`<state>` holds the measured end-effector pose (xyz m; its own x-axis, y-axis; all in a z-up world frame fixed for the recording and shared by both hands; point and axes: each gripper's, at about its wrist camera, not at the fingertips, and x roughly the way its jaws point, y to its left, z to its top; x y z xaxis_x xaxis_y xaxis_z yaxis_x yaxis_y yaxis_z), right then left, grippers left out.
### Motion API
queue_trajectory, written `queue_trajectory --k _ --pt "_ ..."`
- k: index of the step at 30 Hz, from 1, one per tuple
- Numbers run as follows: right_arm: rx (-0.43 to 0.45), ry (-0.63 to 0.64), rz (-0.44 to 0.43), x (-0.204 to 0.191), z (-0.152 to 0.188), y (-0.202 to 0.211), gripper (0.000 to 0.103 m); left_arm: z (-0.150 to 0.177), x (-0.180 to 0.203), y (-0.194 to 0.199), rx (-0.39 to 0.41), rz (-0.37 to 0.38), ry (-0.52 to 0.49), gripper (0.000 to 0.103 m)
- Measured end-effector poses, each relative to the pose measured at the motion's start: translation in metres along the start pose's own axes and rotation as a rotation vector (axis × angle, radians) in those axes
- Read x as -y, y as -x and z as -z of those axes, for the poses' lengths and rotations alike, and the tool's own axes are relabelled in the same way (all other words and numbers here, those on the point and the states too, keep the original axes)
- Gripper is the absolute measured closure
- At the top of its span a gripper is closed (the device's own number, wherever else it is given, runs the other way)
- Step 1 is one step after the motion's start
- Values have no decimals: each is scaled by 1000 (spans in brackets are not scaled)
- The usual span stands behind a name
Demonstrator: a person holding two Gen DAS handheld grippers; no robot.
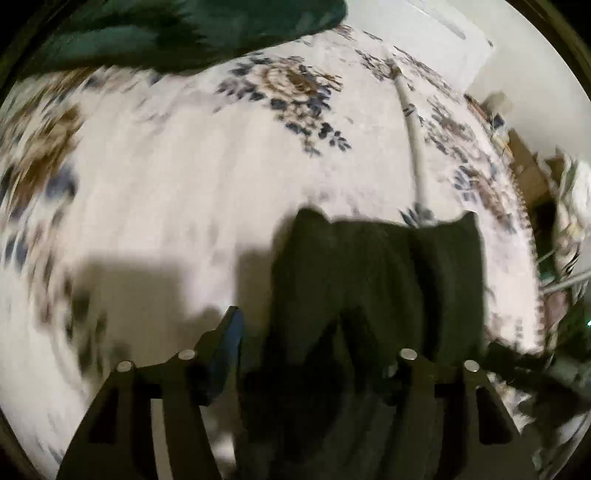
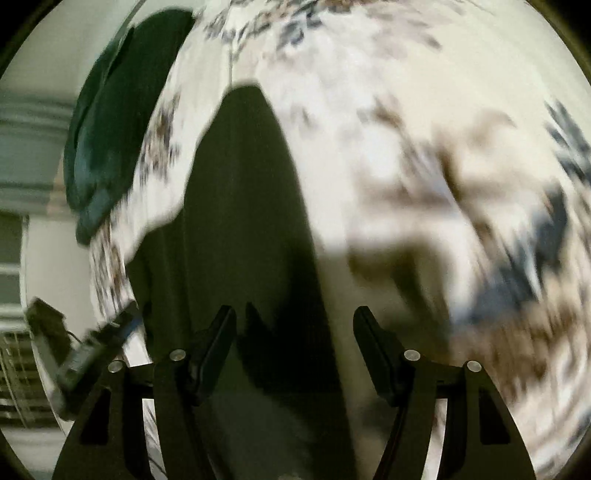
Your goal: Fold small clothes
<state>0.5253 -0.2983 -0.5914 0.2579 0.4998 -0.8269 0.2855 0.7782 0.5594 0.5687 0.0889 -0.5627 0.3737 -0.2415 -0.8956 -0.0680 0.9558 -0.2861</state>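
A small dark garment (image 1: 373, 280) lies on a white bedspread (image 1: 177, 192) with a blue and brown flower print. In the left wrist view my left gripper (image 1: 314, 354) is open just above the garment's near edge; the cloth hides its right finger. In the right wrist view the same garment (image 2: 240, 206) stretches away as a long dark strip. My right gripper (image 2: 295, 332) is open, its left finger over the garment's edge and its right finger over bare bedspread (image 2: 388, 155). The other gripper (image 2: 85, 354) shows at the lower left. Both views are motion-blurred.
A dark green cloth (image 1: 177, 33) lies bunched at the far edge of the bed, also in the right wrist view (image 2: 107, 140). A white cord (image 1: 413, 136) runs across the bedspread. The bed's fringed edge (image 1: 532, 236) and clutter are at the right.
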Motion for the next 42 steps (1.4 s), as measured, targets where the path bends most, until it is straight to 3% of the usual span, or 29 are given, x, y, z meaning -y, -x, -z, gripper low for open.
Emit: queue_trajectory --k 1,4,5,7,9,11,15,18,20,22,23,25,27,29,30,32,39,41,42 --pt "16 -17 -1 0 -12 -5 35 -4 2 -4 -2 15 -27 99" --pt "10 -45 1 -1 -41 -25 35 -12 -3 -2 18 49 -43 99" --pt "13 -39 5 -1 -48 -27 47 -15 -8 2 26 60 -36 99" --pt "38 -25 23 -7 -53 -28 88 -19 -20 4 29 89 -6 99" --pt "62 -49 10 -7 -57 -25 93 -26 -29 -4 14 102 13 99" --pt "89 -36 62 -4 -63 -22 95 -30 -37 -19 -17 99 30 99" --pt "56 -51 121 -4 -69 -37 95 -32 -39 -33 -60 117 36 98" --pt "33 -64 107 -12 -67 -36 90 -28 -41 -16 -79 170 62 93" --pt "2 -76 66 -11 -57 -25 66 -20 -43 3 -69 190 77 81" --pt "-8 -76 12 -9 -36 -8 55 -6 -44 24 -46 220 81 52" --pt "-14 -72 3 -8 -26 -1 55 5 -45 34 -34 223 86 47" --pt "-24 -54 6 -3 2 14 55 24 -42 41 -43 246 86 47" --pt "-30 -37 22 2 31 25 55 38 -36 32 -83 218 60 47" --pt "-30 -28 57 12 56 35 55 45 -31 19 -96 188 38 56" --pt "-32 -27 74 18 70 40 55 47 -29 12 -104 190 29 97" --pt "-33 -40 103 32 93 48 55 45 -28 9 -93 164 32 96" --pt "-80 -129 90 72 166 69 55 50 -35 35 -99 207 43 92" --pt "-104 -144 69 79 188 76 54 62 -28 56 -102 218 17 83" --pt "-118 -147 63 82 199 79 52 73 -25 71 -96 227 5 71"
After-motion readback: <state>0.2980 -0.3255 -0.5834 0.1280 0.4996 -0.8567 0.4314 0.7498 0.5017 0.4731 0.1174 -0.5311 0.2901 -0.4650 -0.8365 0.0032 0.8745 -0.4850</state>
